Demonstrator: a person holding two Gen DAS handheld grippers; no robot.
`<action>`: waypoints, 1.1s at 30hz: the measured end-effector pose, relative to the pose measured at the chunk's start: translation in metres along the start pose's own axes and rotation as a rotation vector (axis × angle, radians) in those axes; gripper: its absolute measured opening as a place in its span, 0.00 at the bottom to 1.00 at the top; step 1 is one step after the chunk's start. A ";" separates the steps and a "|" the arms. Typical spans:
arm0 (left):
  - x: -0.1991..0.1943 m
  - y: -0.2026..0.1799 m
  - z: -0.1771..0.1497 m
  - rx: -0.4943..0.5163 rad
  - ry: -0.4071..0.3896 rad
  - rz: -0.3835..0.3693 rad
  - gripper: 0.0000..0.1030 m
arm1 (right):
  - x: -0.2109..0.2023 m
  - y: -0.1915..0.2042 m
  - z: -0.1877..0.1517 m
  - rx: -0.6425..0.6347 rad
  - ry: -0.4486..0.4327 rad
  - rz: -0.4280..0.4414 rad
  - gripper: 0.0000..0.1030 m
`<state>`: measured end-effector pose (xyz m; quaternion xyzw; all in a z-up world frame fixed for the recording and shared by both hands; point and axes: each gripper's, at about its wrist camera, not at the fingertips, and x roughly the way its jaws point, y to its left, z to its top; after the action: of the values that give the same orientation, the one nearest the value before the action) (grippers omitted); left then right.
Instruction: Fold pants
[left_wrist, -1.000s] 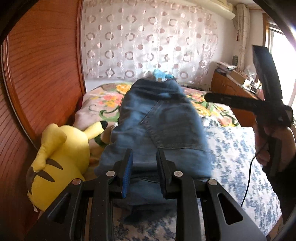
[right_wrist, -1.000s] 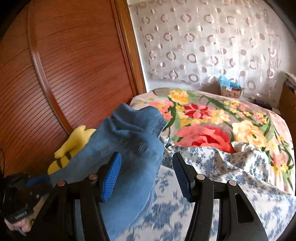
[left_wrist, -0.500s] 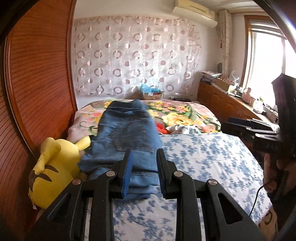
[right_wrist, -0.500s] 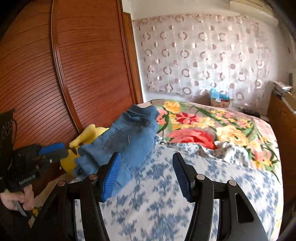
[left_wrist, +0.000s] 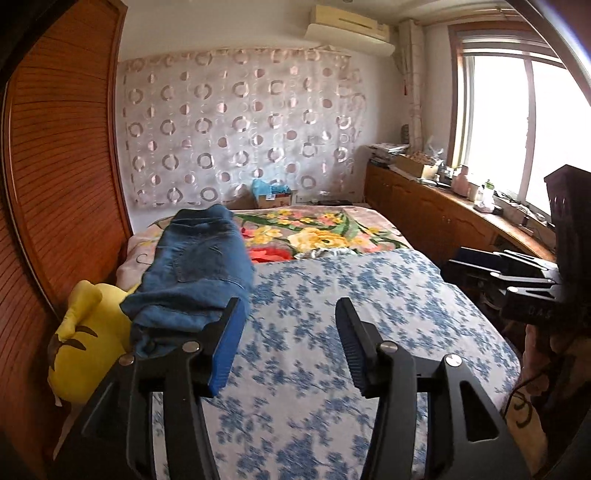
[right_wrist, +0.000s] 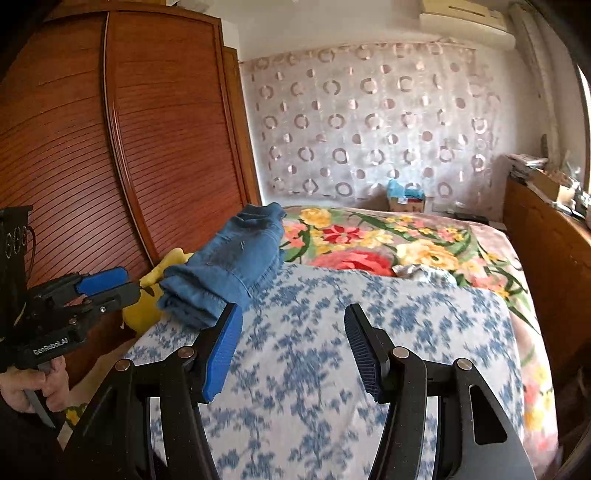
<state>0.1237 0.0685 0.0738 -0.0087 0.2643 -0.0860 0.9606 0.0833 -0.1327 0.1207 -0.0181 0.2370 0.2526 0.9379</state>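
Observation:
The folded blue jeans (left_wrist: 195, 269) lie at the left side of the bed, partly over a yellow plush toy (left_wrist: 85, 332); they also show in the right wrist view (right_wrist: 229, 266). My left gripper (left_wrist: 290, 343) is open and empty, held back from the jeans above the blue-flowered sheet. My right gripper (right_wrist: 293, 347) is open and empty, also back from the jeans. The left gripper appears in the right wrist view (right_wrist: 103, 284) at the left. The right gripper appears at the right edge of the left wrist view (left_wrist: 498, 273).
The blue-flowered sheet (left_wrist: 332, 332) covers the near bed; a bright floral blanket (left_wrist: 317, 232) lies behind it. A wooden wardrobe (right_wrist: 110, 147) stands on the left. A cluttered wooden cabinet (left_wrist: 443, 199) runs under the window. A cardboard box (left_wrist: 273, 197) sits by the curtain.
Both grippers have drawn back from the jeans. The left gripper, nearly shut around the jeans' edge before, has opened wide. The jeans now rest folded on the bed.

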 end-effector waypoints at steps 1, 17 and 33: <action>-0.004 -0.004 -0.004 -0.001 0.000 -0.012 0.56 | -0.003 0.000 -0.002 0.004 -0.001 -0.003 0.58; -0.049 -0.058 -0.018 0.027 -0.058 -0.022 1.00 | -0.057 0.000 -0.022 0.041 -0.064 -0.051 0.59; -0.078 -0.074 -0.012 -0.005 -0.089 0.017 1.00 | -0.083 0.005 -0.040 0.044 -0.136 -0.139 0.67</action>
<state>0.0396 0.0092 0.1079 -0.0125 0.2215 -0.0767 0.9721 0.0006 -0.1731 0.1229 0.0031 0.1763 0.1825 0.9673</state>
